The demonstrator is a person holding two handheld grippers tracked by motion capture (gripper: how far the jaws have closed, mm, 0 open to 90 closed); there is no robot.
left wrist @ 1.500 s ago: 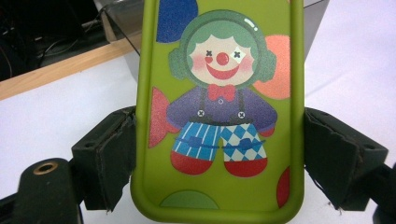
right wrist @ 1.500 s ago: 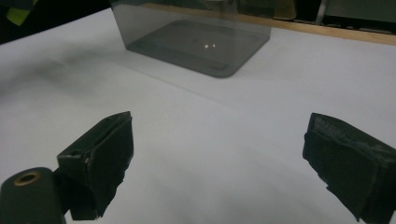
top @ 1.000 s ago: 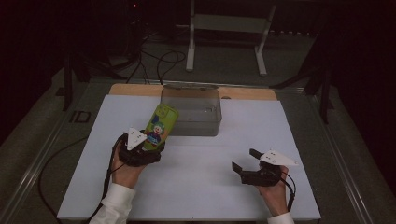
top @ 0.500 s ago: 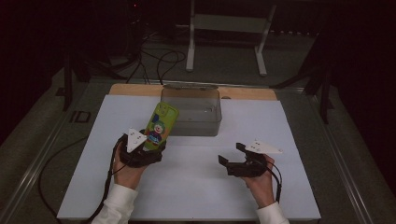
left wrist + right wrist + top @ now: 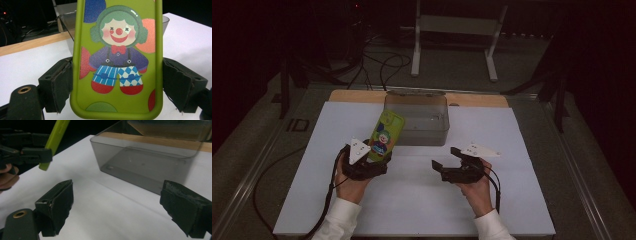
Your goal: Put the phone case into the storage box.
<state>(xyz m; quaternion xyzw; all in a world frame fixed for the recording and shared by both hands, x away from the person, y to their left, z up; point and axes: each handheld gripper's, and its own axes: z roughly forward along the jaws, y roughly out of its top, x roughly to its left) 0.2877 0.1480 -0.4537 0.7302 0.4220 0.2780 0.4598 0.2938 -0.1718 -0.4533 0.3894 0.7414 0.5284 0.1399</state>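
A green phone case point(image 5: 385, 134) with a clown printed on it point(image 5: 117, 57) stands tilted above the white sheet, its top leaning toward the bin. My left gripper point(image 5: 374, 161) point(image 5: 117, 85) is shut on its lower sides. A clear grey plastic bin point(image 5: 417, 120) point(image 5: 150, 167) sits at the back middle with nothing visible inside. My right gripper point(image 5: 446, 166) point(image 5: 120, 205) hangs open near the sheet's middle right, its jaws pointing left toward the case point(image 5: 53, 142), a short way off from it.
A white sheet point(image 5: 522, 200) covers the table; a wooden strip point(image 5: 357, 96) runs along its back edge. Behind the table stand a metal frame point(image 5: 457, 30) and loose cables point(image 5: 382, 65) on the floor. A cable point(image 5: 272, 175) trails off the left side.
My right gripper has moved left from the right part of the sheet toward the middle and stays open. The left gripper still holds the case in about the same place.
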